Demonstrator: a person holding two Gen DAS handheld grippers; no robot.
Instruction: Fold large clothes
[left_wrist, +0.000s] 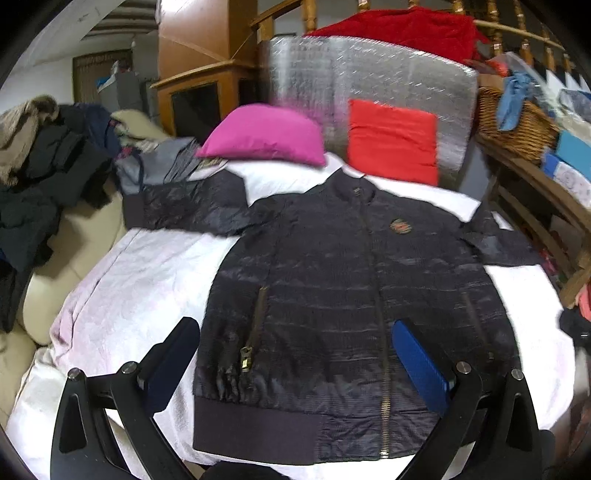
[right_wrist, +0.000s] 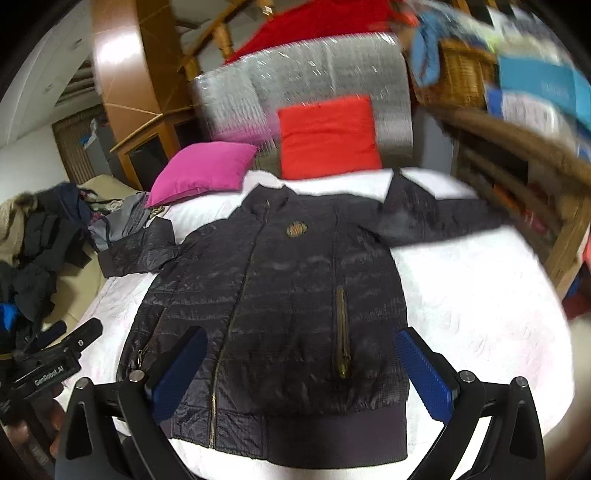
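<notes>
The dark jacket (left_wrist: 332, 288) lies flat, zipped, sleeves spread across the white bedsheet (left_wrist: 140, 288), ready for folding. Above its hem, the left gripper (left_wrist: 295, 365) and right gripper (right_wrist: 299, 369) hover spread, grasping nothing.

The left gripper (left_wrist: 295, 365) was spread wide, its two blue-padded fingers (left_wrist: 421, 365) far apart with nothing between them. The right gripper (right_wrist: 303, 369) stood the same way, fingers (right_wrist: 424, 373) parted and empty. Both pointed forward and somewhat downward (their tips apparently clear of any contact, though motion blur made that hard to confirm).
</notes>
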